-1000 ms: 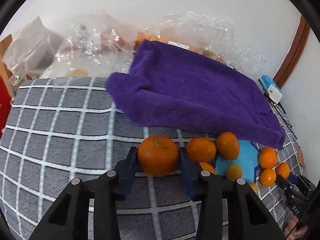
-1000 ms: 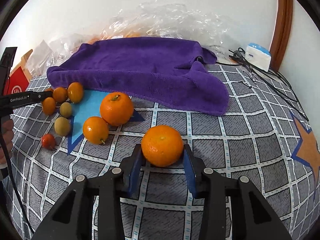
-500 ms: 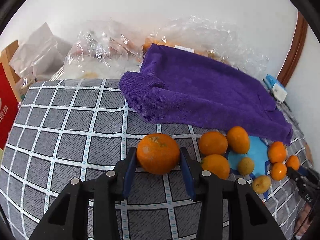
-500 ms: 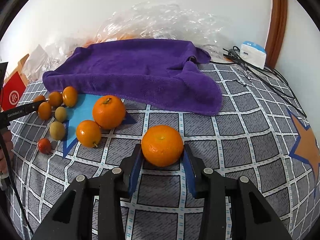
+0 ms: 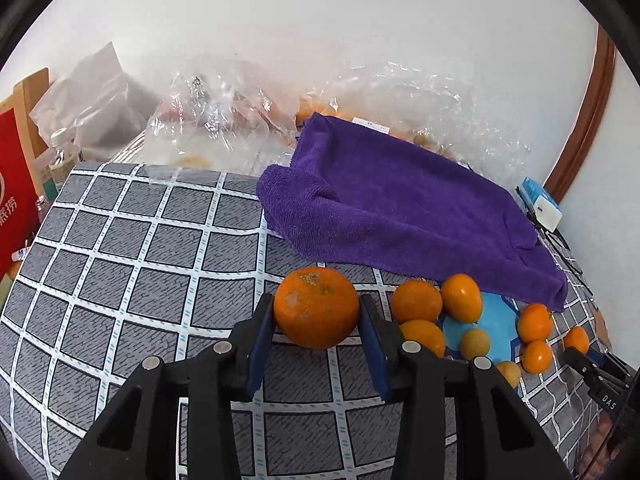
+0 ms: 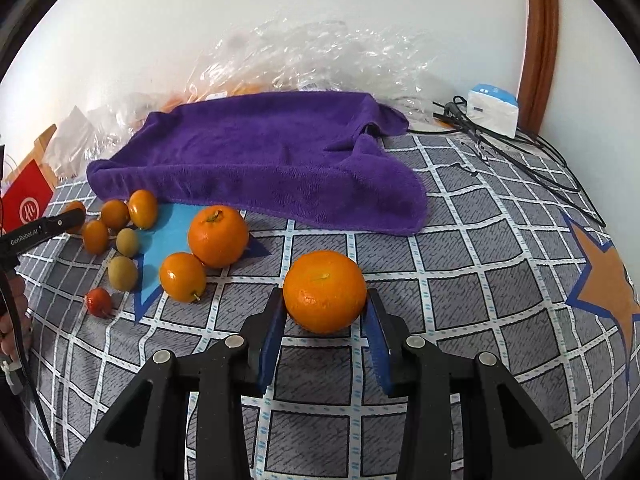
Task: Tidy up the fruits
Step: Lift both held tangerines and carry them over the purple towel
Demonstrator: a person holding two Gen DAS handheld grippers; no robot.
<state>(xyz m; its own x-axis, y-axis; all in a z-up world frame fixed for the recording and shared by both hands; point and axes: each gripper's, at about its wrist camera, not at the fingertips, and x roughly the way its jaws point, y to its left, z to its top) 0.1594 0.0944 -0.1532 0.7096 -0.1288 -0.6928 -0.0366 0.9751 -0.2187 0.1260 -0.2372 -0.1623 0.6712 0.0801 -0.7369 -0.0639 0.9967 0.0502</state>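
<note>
My left gripper (image 5: pixel 317 312) is shut on a large orange (image 5: pixel 316 307), held over the grey checked cloth. My right gripper (image 6: pixel 325 296) is shut on another large orange (image 6: pixel 325 291). On the cloth lies a cluster of fruit: a big orange (image 6: pixel 218 235), a smaller orange (image 6: pixel 183 276), several small orange kumquats (image 6: pixel 143 208), two yellow-green fruits (image 6: pixel 122 273) and a small red fruit (image 6: pixel 98 301). In the left wrist view the same cluster (image 5: pixel 460 297) lies to the right of my held orange, around a blue star (image 5: pixel 494 320).
A purple towel (image 6: pixel 280 152) lies behind the fruit. Clear plastic bags (image 5: pixel 224 128) sit at the back by the wall. A white and blue box (image 6: pixel 493 109) with black cables (image 6: pixel 520 148) is at the back right. A red box (image 5: pixel 12 208) stands at the left.
Both grippers have moved back and away from the fruit cluster, each still holding its orange. The left one has shifted left, so more of the cloth and the red box show.
</note>
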